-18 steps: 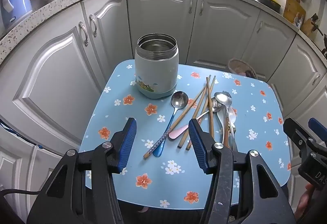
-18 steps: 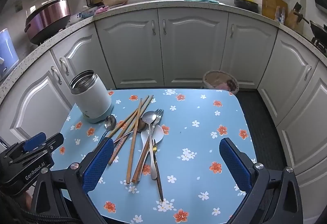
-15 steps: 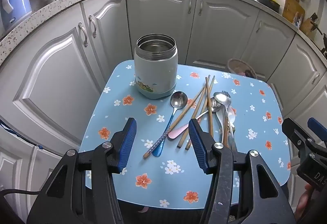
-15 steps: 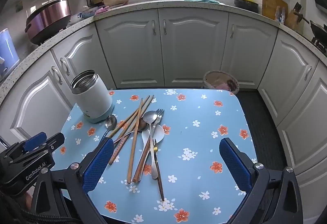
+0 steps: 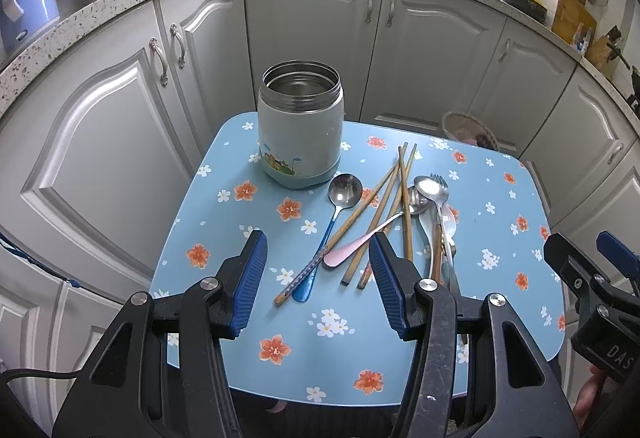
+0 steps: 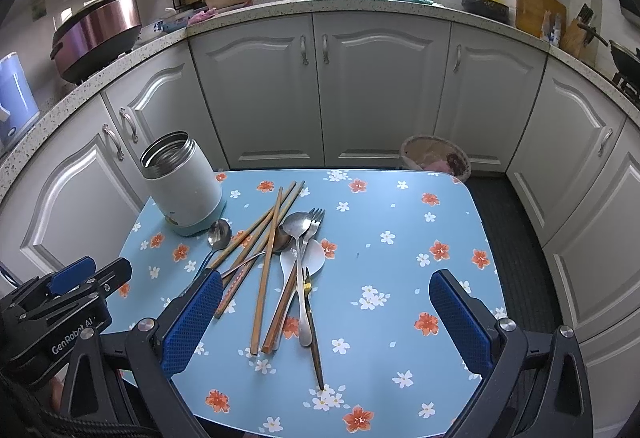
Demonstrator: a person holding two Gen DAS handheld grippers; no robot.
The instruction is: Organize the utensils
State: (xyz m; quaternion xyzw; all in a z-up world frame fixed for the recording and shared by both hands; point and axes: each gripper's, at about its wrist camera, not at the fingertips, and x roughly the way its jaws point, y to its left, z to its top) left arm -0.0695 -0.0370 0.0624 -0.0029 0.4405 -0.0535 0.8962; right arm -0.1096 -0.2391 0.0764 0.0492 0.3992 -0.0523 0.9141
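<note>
My left gripper [image 5: 316,278] and right gripper [image 6: 326,322] hover agape, empty, facing piled chopsticks [image 6: 266,258] beside the steel-lined jar [image 5: 300,130] meant for them.

The desk [image 5: 224,222] is light blue, scattered with orange and white flowers. The insulated jar [image 5: 300,134] has a pale grey-green body, a teal base, a steel rim and a small cartoon print low on its side. One spoon [image 5: 336,222] has a dark blue handle, another [image 5: 360,242] a pink one. The chopsticks [image 6: 264,270] are brown wood. Both grippers' pads [image 6: 192,322] are blue on black frames. The cabinets [image 6: 380,90] are white, the countertop [image 5: 120,2] speckled.
</note>
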